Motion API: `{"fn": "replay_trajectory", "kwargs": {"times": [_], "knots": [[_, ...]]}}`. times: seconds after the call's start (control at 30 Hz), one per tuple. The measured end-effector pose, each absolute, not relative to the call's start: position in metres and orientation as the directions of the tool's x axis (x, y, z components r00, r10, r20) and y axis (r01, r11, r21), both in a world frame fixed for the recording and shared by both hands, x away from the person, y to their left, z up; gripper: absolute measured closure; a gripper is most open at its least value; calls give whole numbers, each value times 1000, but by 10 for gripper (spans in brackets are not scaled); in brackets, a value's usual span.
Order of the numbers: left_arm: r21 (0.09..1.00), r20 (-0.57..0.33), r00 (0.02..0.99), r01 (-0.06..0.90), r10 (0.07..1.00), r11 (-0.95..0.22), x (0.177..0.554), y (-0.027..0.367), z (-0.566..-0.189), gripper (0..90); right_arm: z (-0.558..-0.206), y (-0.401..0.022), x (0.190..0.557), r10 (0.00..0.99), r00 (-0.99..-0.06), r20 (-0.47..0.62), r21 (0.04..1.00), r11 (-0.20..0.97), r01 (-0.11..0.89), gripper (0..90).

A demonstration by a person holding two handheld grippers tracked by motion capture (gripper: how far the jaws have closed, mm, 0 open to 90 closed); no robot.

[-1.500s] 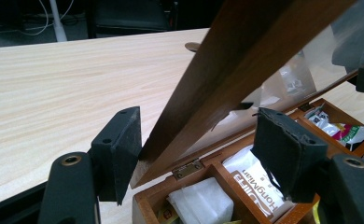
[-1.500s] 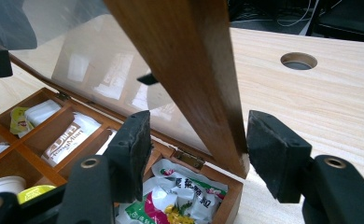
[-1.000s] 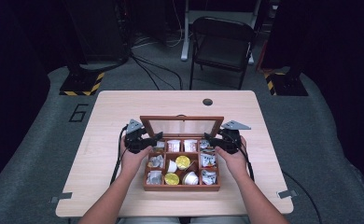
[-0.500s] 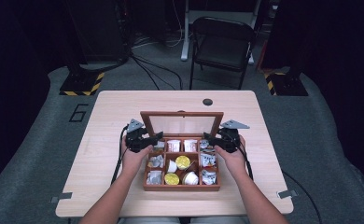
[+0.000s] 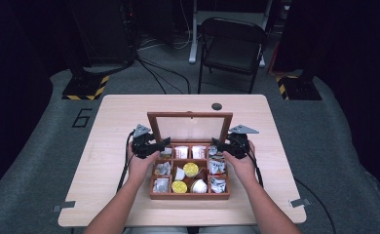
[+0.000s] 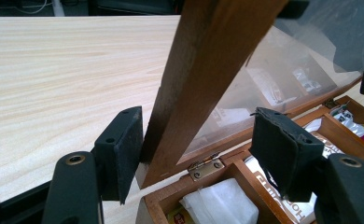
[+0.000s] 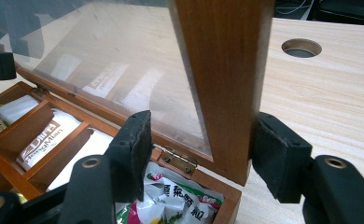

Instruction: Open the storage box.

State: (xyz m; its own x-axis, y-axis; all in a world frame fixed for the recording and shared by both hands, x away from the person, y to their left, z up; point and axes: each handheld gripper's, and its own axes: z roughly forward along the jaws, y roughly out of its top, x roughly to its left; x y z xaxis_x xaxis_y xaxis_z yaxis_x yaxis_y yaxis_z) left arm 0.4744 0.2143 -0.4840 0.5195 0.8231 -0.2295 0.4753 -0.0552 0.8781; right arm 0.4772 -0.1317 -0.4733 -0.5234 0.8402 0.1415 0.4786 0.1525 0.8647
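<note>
Lid (image 5: 190, 127) upright; left gripper (image 6: 196, 154) closing around it; right gripper (image 7: 201, 156) straddles it.

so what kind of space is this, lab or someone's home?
Looks like a lab or recording studio, not a home: hazard-striped stand bases on grey carpet, cables trailing across the floor, a lone folding chair, and one light wooden table with a tea box.
</note>
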Motion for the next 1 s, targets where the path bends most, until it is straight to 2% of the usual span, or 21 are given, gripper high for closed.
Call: {"fn": "replay_trajectory", "kwargs": {"times": [0.53, 0.87, 1.0], "knots": [[861, -250, 515, 506, 820, -56, 480, 216, -484, 368, -473, -130, 483, 846, -515, 140, 862, 152, 483, 418], [854, -233, 483, 516, 844, -60, 487, 210, -483, 399, -475, -129, 491, 855, -507, 111, 860, 174, 481, 468], [846, -264, 473, 532, 841, -34, 489, 214, -484, 427, -473, -129, 493, 854, -506, 124, 853, 169, 494, 470]]}}
